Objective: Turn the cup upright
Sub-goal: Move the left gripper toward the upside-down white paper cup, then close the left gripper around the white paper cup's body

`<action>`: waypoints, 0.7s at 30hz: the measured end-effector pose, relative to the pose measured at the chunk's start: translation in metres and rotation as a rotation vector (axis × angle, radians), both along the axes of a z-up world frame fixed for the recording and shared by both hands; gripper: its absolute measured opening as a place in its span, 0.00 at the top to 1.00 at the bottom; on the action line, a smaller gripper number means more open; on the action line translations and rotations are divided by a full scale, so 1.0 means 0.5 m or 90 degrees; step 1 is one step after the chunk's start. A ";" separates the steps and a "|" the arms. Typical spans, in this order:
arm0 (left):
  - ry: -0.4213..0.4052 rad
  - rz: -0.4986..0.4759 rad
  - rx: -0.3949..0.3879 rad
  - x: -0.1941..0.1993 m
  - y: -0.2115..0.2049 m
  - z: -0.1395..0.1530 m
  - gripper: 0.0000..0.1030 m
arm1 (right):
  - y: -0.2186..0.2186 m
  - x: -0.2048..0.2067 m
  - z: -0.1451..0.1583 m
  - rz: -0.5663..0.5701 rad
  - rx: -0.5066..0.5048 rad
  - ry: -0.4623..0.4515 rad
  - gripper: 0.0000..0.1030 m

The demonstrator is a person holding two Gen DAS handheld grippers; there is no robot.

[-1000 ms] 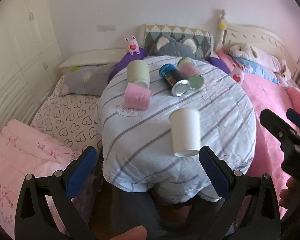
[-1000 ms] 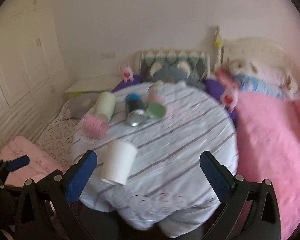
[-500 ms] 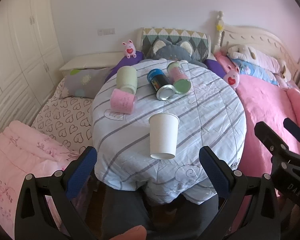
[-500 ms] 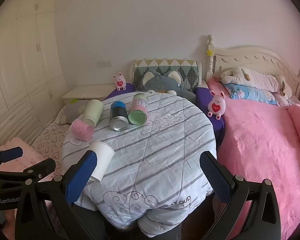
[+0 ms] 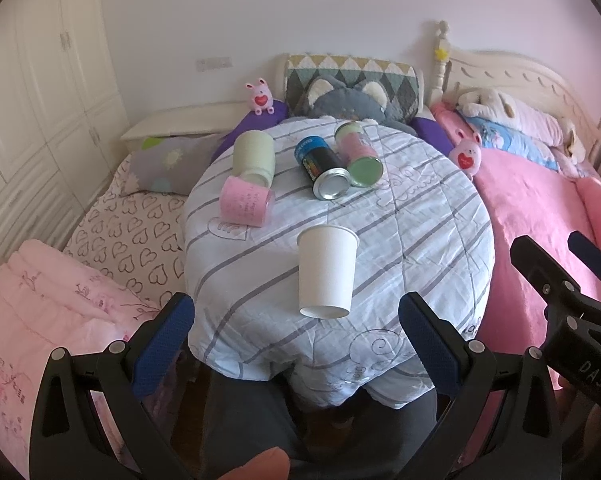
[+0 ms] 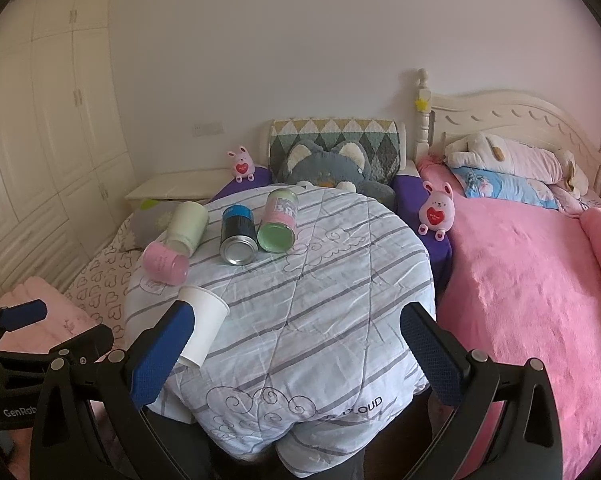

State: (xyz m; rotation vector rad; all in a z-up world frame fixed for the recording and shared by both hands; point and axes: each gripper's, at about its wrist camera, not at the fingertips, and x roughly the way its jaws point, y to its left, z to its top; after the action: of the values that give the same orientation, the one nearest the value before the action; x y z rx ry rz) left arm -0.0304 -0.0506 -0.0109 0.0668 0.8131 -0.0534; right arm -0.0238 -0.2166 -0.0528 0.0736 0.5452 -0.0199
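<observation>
**Q:** Left wrist view: how does the cup present?

**A:** White paper cup (image 5: 326, 272), plain, lying on its side on the striped quilt, rim toward the far cans and flat base toward the camera, near the front edge of the round surface (image 5: 440, 240). From the right wrist view the same cup (image 6: 204, 318) lies at the surface's left front edge, partly behind a blue fingertip.

**Q:** And the claws?

**A:** Left claw (image 5: 296, 344) spread wide, empty, its blue pads either side of the cup and nearer the camera, touching nothing. Right claw (image 6: 296, 354) likewise spread wide, holding nothing, hovering before the surface.

**Q:** What is obscured?

**A:** The cup's interior cannot be seen. The surface's base is hidden under the draped quilt. Print on the cans is too small to read.

**Q:** What surrounds the cup?

**A:** Farther back lie a pink cup (image 5: 246, 204), a pale green cup (image 5: 253, 155), a dark can (image 5: 322, 168) and a pink-and-green can (image 5: 358, 151), all on their sides. Behind them: a grey cat cushion (image 5: 350, 100) and two small pink rabbit toys. A pink bed (image 6: 540, 300) stands to the right, white wardrobes (image 6: 48, 120) to the left.
</observation>
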 end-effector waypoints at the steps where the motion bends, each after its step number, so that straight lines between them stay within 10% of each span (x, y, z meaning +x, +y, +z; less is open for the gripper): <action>1: 0.001 0.000 0.000 0.001 -0.002 -0.001 0.00 | -0.002 0.001 0.000 -0.002 0.001 0.001 0.00; 21: 0.087 0.000 -0.007 0.099 -0.022 -0.057 0.00 | -0.045 0.048 -0.028 -0.007 0.021 0.031 0.00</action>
State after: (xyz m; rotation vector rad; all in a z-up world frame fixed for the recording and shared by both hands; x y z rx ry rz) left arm 0.0192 -0.0618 -0.0392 0.0525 0.9500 -0.0625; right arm 0.0000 -0.2393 -0.0670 0.1089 0.5941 -0.0237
